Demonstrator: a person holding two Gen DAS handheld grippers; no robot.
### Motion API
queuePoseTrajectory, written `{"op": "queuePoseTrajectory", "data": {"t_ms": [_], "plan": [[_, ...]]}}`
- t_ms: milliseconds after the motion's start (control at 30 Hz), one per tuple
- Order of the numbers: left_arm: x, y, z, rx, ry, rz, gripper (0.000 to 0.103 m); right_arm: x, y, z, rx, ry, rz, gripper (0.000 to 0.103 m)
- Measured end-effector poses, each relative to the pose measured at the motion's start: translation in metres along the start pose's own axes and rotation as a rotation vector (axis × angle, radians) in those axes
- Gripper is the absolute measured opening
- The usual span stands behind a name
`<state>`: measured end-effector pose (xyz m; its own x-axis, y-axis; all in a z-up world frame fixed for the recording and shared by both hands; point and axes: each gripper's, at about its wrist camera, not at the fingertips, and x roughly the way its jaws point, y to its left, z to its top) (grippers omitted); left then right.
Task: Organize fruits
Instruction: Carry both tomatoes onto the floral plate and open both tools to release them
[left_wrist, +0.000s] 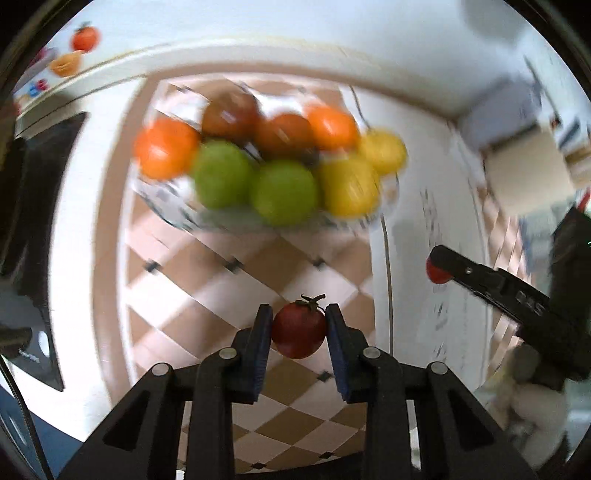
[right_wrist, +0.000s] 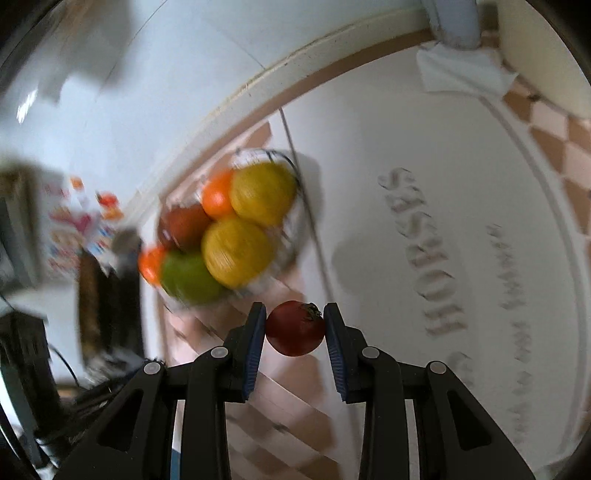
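Observation:
My left gripper is shut on a small red tomato with a green stem, held above the checkered tablecloth. My right gripper is shut on another red tomato. The right gripper also shows in the left wrist view at the right, with its tomato partly hidden behind a finger. A glass fruit bowl ahead holds oranges, green fruits, yellow fruits and dark red fruits. The bowl shows in the right wrist view too. Both views are blurred.
The table carries a checkered cloth and a white printed mat. A dark object lies at the left. A white cloth lies at the far right corner. A wall stands behind the table.

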<state>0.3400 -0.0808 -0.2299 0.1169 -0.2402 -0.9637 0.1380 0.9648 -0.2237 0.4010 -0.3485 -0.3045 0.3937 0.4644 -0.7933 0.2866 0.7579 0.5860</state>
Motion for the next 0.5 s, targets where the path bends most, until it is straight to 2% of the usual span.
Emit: {"op": "queuePoseTrajectory", "data": {"t_ms": [67,200,333,500], "plan": [[-0.014,0.025,0.014,-0.05,-0.035,-0.007,0.027,0.012,0.005,0.017,0.032,0.004,0.039,0.035],[-0.016,0.052,0.049,-0.136,-0.054,-0.025,0.027,0.034,0.013,0.036,0.052,0.024,0.018,0.035],[-0.002,0.091,0.071,-0.229,-0.032,-0.049,0.027,0.049,0.015,0.044,0.05,0.04,-0.022,0.035],[0.027,0.11,0.089,-0.292,0.018,-0.048,0.027,0.061,0.022,0.047,0.023,0.05,-0.063,0.035]]}}
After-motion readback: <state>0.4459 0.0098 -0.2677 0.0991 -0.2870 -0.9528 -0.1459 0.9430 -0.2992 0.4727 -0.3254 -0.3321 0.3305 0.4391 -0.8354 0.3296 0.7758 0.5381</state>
